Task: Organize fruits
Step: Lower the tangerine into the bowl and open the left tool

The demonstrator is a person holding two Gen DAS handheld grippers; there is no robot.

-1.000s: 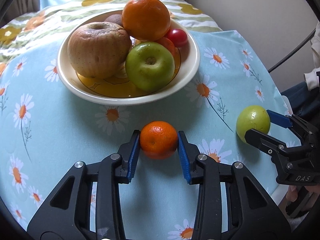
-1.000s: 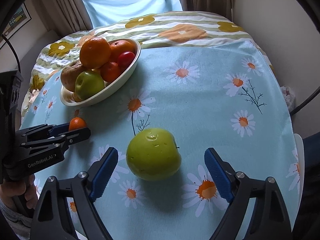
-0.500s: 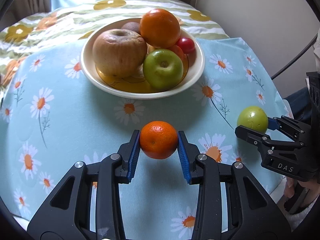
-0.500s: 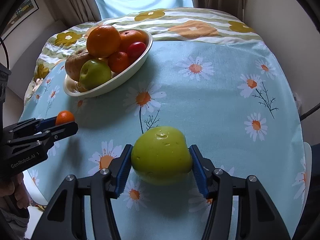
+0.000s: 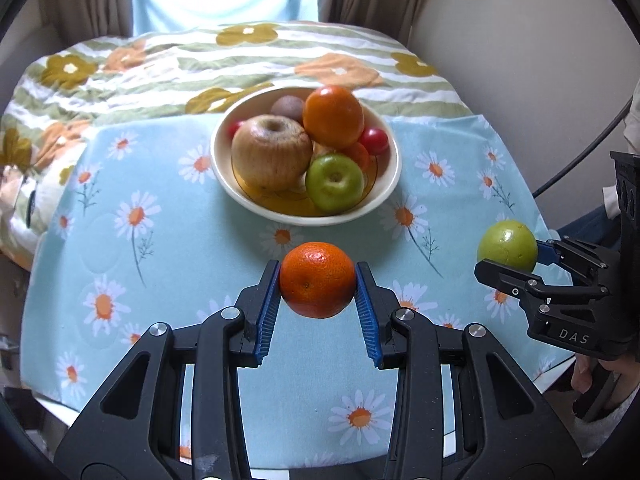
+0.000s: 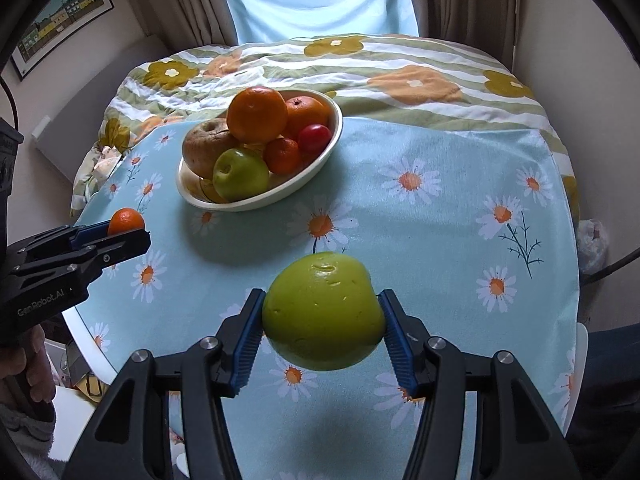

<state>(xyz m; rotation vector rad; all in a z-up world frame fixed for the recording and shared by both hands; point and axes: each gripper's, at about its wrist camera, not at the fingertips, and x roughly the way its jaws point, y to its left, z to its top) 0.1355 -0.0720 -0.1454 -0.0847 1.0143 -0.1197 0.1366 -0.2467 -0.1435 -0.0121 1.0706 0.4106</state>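
The small orange (image 5: 317, 279) is sitting clamped between the blue pads of the left gripper (image 5: 317, 292), lifted above the tabletop (image 5: 172, 248) in front of the bowl (image 5: 384, 196). The green apple (image 6: 323, 312) is being squeezed by the right gripper (image 6: 322, 334), also raised, its shadow lying on the daisy cloth (image 6: 440, 216) below. Both grippers are pointing forward toward the bowl of fruit (an orange, apples and small red fruits). The right gripper is reading "DAS" in the left view; the left one is reading "GenRobot.AI" in the right view.
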